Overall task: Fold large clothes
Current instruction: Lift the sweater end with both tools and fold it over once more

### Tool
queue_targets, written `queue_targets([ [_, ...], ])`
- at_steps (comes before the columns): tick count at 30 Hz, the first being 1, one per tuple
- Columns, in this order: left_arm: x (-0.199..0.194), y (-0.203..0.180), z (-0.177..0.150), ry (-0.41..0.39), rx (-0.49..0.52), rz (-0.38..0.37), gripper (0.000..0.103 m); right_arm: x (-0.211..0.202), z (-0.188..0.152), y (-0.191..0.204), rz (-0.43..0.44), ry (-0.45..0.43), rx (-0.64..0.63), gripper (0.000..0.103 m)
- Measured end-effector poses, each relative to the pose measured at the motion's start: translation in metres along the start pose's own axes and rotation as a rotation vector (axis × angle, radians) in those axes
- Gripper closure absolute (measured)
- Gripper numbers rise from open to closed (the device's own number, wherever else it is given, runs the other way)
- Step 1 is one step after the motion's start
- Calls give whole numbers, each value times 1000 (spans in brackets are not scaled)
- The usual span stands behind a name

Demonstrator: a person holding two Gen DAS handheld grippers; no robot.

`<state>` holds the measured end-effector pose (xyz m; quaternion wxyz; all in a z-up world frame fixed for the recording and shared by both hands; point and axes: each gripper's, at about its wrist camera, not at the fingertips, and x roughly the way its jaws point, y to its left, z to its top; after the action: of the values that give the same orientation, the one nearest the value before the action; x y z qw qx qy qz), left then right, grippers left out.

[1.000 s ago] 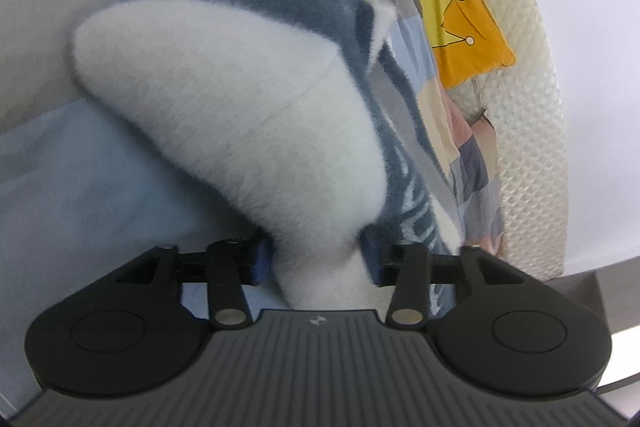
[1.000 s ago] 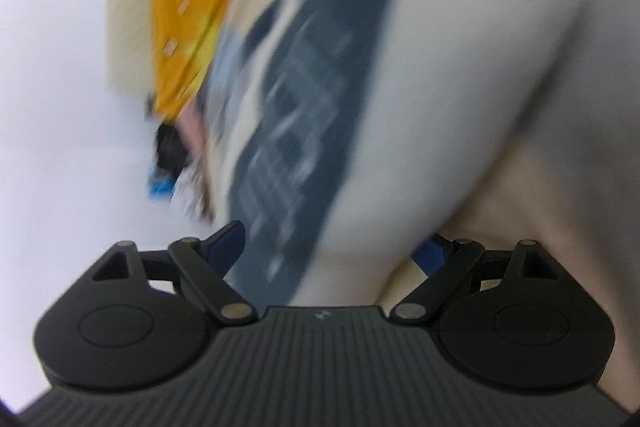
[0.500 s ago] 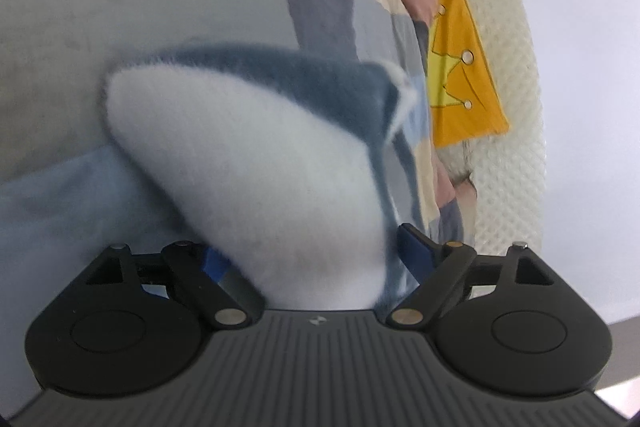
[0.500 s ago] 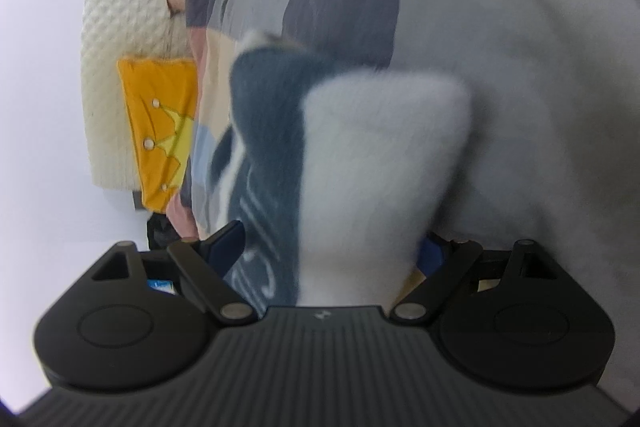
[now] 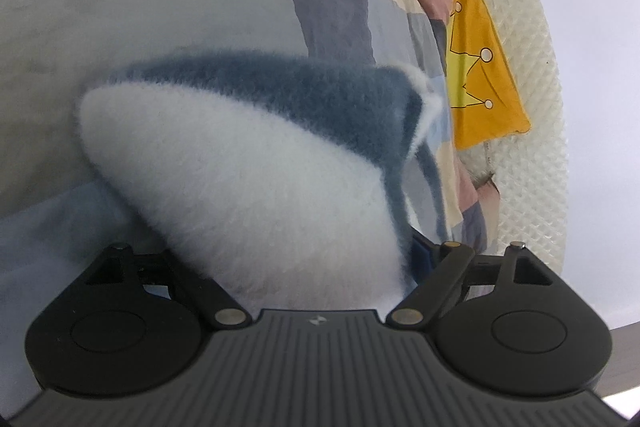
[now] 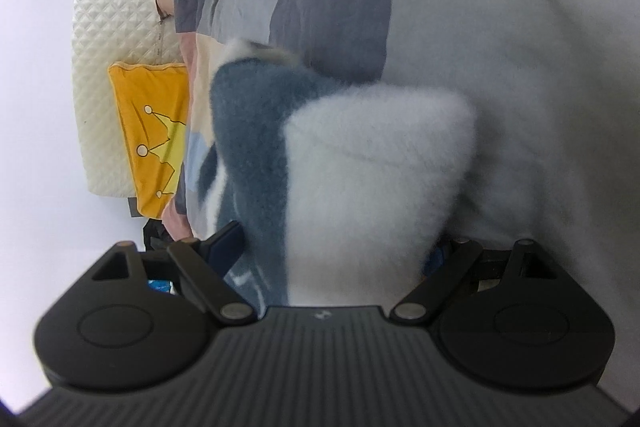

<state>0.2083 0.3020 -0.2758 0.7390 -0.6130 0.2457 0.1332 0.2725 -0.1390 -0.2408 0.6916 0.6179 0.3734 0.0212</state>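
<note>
A fluffy white and blue-grey garment (image 5: 248, 179) lies on a patchwork bedspread (image 5: 328, 7). In the left wrist view a thick fold of it sits between the jaws of my left gripper (image 5: 304, 259), which stand wide apart around it. In the right wrist view the same garment (image 6: 360, 179) sits between the jaws of my right gripper (image 6: 340, 255), also wide apart. The fabric hides most of the fingertips in both views.
The bedspread (image 6: 460, 7) has grey, blue, pink and cream patches. A yellow cushion with a crown print (image 5: 480, 75) leans on a quilted cream headboard (image 5: 536, 131), also seen in the right wrist view (image 6: 152, 131). A white wall is behind.
My left gripper's jaws have opened from a tight pinch on the fabric. The right gripper stayed open and stopped swinging. The garment fold has settled lower on the bed.
</note>
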Motion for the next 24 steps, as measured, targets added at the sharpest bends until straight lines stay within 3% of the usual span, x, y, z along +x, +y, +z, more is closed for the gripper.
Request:
queue_targets([
  [4, 4, -1, 2, -20, -5, 27, 24, 4, 3, 3, 0, -17, -14, 15],
  [9, 3, -4, 2, -33, 20, 40, 34, 7, 6, 8, 3, -38, -53, 27],
  [14, -2, -10, 4, -40, 41, 36, 43, 1, 7, 20, 36, -53, -109, 58],
  [17, -10, -16, 3, -56, 69, 23, 49, -6, 4, 30, 50, -65, -143, 66],
  [24, -32, -42, 2, -60, 139, -3, 52, -23, 7, 50, 80, -50, -202, 71],
])
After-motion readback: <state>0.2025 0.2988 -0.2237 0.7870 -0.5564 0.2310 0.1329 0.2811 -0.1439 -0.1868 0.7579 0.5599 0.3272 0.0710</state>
